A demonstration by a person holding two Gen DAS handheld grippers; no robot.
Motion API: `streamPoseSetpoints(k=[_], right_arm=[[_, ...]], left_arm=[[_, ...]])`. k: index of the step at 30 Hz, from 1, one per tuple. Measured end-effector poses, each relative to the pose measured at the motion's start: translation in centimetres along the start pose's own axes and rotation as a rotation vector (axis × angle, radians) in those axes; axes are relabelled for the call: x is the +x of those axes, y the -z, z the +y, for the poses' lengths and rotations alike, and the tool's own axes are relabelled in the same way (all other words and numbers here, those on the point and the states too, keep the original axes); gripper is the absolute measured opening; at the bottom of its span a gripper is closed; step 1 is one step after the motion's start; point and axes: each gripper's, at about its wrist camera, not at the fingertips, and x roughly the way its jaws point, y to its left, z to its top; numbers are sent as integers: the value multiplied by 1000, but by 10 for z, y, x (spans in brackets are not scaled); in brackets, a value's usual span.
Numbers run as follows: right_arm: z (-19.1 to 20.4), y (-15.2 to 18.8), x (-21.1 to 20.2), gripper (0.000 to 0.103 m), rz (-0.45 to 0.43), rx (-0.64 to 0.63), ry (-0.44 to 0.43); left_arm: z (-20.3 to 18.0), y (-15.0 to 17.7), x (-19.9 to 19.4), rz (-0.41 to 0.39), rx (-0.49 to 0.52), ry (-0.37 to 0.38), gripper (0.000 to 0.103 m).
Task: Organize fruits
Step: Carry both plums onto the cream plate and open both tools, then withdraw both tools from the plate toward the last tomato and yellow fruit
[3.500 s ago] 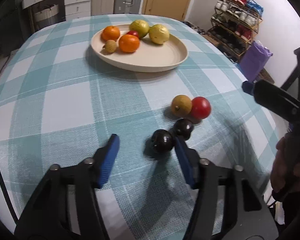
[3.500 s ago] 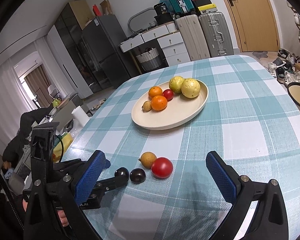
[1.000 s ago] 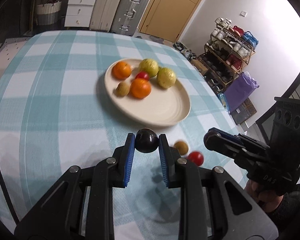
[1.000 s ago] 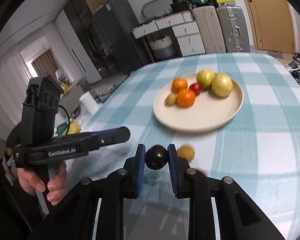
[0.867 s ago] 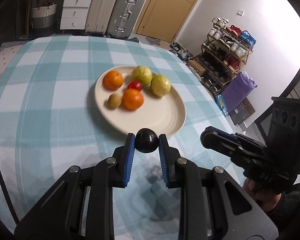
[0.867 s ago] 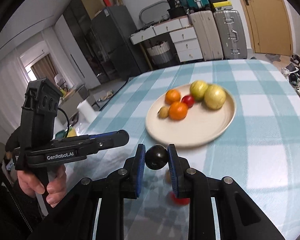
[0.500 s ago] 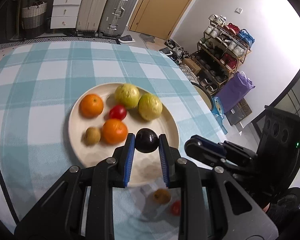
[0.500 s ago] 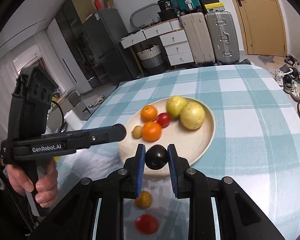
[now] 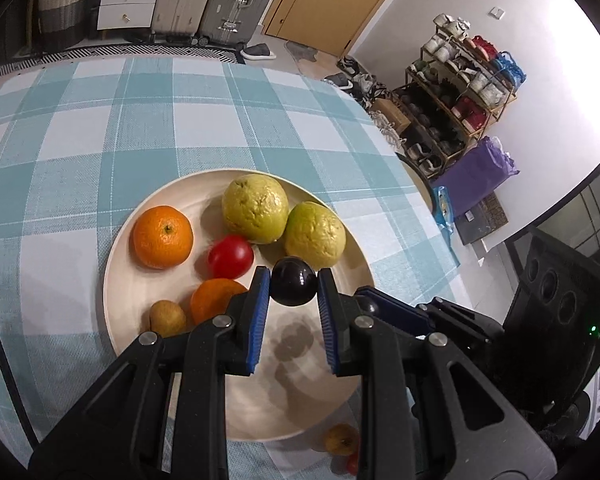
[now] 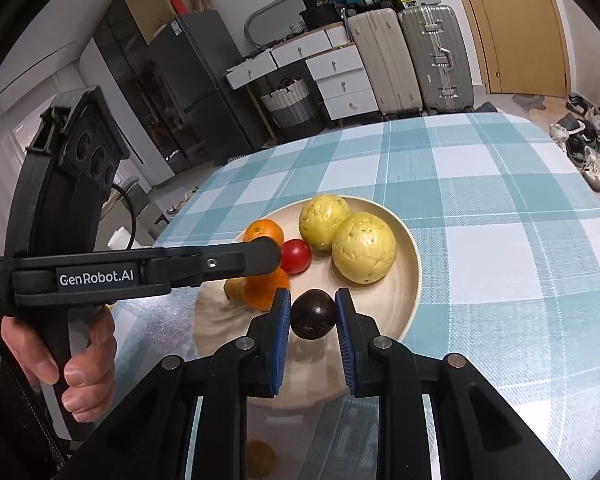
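My left gripper [image 9: 293, 289] is shut on a dark plum [image 9: 292, 287] and holds it above the cream plate [image 9: 116, 264]. My right gripper [image 10: 313, 314] is shut on a second dark plum [image 10: 313, 314], also above the plate [image 10: 408, 300]. The plate holds two oranges [image 9: 163, 237], a red tomato [image 9: 231, 256], two yellow-green guavas [image 9: 255, 208] and a small brown fruit [image 9: 167, 318]. The right gripper's tip [image 9: 384, 308] shows beside my left one. The left gripper's arm [image 10: 148, 268] crosses the right wrist view.
A brown-yellow fruit [image 9: 341, 439] and a red tomato [image 9: 352, 463] lie on the checked tablecloth [image 9: 100, 128] near the plate's front rim. The table's right edge borders a shoe rack [image 9: 460, 92] and a purple bag [image 9: 476, 172]. Suitcases [image 10: 412, 56] and drawers stand behind.
Both grippers have moved forward from the loose fruits to above the plate, each still holding its plum. The plate now fills the middle of both views.
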Motion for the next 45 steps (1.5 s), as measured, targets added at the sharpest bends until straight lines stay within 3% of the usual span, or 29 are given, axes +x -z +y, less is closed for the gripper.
streamPoseSetpoints(k=[10,18,20,22,27,32,37,41,45], right_arm=[[-7,-5,21,23,33,18,7],[-7,-4,32,25,47,37,-8],[-7,-4,29,34,31,39,-21],[-5,-4,22,52,3,35,-32],[-1,-1,2,54,-30,20,-25],[-4,4,-17,74,-60,27,-3],[-5,7,-35,87,-83,20,26],[-5,9,-49,89,-101,21,37],[-3,11,-62,91,-123,22,42]], left_arm=[[5,-6,21,42,-13,-15,21],[9,-11,10,-4,-58,26,22],[8,-11,2,-24,-53,27,23],[7,-11,-5,-36,-48,21,29],[7,-6,-23,-59,-67,8,36],[3,7,-42,-104,-62,-36,51],[-9,23,-66,-155,-28,-103,56],[-22,34,-84,-203,17,-168,76],[-30,44,-101,-247,34,-167,80]])
